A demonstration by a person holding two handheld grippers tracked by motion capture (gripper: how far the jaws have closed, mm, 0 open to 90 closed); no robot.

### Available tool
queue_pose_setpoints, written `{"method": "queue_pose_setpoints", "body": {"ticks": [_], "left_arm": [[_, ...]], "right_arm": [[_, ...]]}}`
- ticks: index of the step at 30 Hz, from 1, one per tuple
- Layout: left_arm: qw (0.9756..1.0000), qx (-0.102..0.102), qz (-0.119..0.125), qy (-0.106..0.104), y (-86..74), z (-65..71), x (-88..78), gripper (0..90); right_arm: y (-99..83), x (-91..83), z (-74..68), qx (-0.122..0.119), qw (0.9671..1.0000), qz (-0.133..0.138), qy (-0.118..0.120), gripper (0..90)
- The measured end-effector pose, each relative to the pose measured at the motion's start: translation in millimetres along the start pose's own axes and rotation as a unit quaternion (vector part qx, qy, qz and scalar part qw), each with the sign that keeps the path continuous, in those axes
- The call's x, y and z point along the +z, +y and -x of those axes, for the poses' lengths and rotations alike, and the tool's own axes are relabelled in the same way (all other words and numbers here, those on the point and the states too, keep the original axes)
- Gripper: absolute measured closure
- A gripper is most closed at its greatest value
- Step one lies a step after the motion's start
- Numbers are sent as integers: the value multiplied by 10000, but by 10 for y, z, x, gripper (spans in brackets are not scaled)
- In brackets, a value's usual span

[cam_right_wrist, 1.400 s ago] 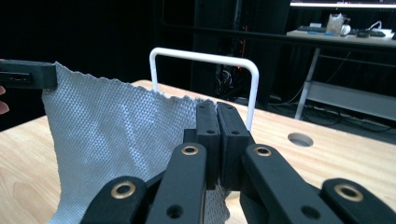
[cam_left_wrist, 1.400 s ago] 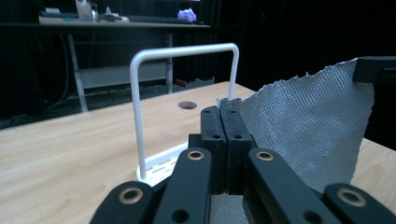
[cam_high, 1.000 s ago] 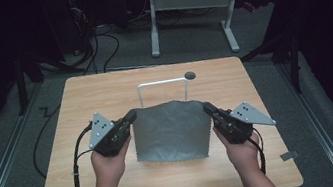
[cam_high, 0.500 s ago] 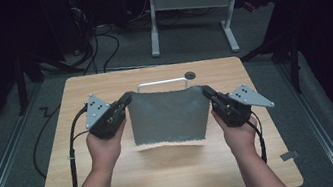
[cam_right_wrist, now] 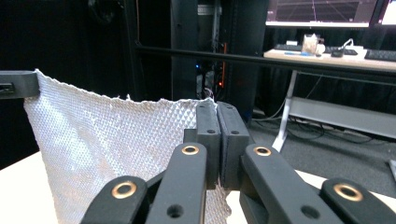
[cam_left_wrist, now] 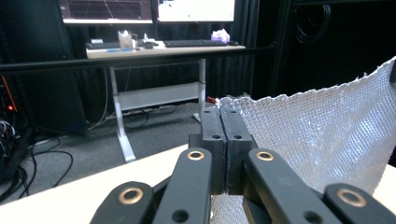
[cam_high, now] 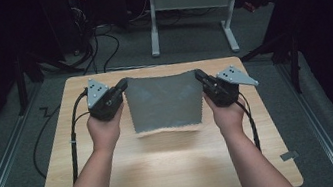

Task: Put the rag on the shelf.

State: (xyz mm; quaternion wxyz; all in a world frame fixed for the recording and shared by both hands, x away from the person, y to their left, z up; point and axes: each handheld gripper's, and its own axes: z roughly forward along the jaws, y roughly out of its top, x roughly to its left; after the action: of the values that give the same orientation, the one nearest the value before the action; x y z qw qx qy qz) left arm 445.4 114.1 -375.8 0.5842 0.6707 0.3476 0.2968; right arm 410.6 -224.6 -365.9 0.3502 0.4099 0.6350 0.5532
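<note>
High view: we hold a grey, diamond-textured square cloth stretched between our left gripper and right gripper, each clamped on a top corner, above the wooden table. Only small corner bites hold it, we judge; a harder pull could slip one free.

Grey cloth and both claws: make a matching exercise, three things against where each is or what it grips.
Things:
1. grey cloth
2. left claw
3. right claw
4. wooden table

States:
A. shut on the cloth's right top corner
B. hangs stretched between both claws
C. shut on the cloth's left top corner
D. lies beneath the cloth

Pairs: 1-B, 2-C, 3-A, 4-D
</note>
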Motion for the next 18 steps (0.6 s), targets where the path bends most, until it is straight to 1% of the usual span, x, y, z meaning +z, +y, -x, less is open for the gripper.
{"method": "queue_pose_setpoints", "body": {"ticks": [3,4,5,7,9,11,12,13,14,15,17,18], "left_arm": [[10000,-50,-55,10,16,-61,101,900],[10000,-50,-55,10,16,-61,101,900],[10000,-55,-31,26,19,-77,128,900],[9999,-62,-65,61,34,-99,187,900],[9998,-13,-131,126,48,-114,278,900],[9997,12,-155,163,56,-123,307,900],[9996,28,-218,167,65,-129,349,900],[9996,39,-229,174,68,-132,372,900],[9995,30,-280,168,71,-139,406,900],[9993,7,-331,190,67,-147,442,900],[9982,33,-548,233,43,-168,519,900],[9978,55,-620,243,22,-177,552,900]], "right_arm": [[8,115,55,43,10000,-55,-35,895],[8,115,55,43,10000,-55,-35,895],[13,149,72,47,9999,-83,-52,895],[25,219,104,55,9999,-113,-71,895],[39,299,150,41,9998,-163,-121,895],[47,326,171,36,9998,-172,-125,895],[52,351,191,52,9998,-180,-122,896],[57,387,221,80,9997,-195,-141,895],[59,407,240,110,9996,-216,-149,896],[58,466,284,136,9994,-276,-157,896],[54,497,300,129,9993,-323,-160,896],[43,532,314,102,9991,-372,-171,895]]}}
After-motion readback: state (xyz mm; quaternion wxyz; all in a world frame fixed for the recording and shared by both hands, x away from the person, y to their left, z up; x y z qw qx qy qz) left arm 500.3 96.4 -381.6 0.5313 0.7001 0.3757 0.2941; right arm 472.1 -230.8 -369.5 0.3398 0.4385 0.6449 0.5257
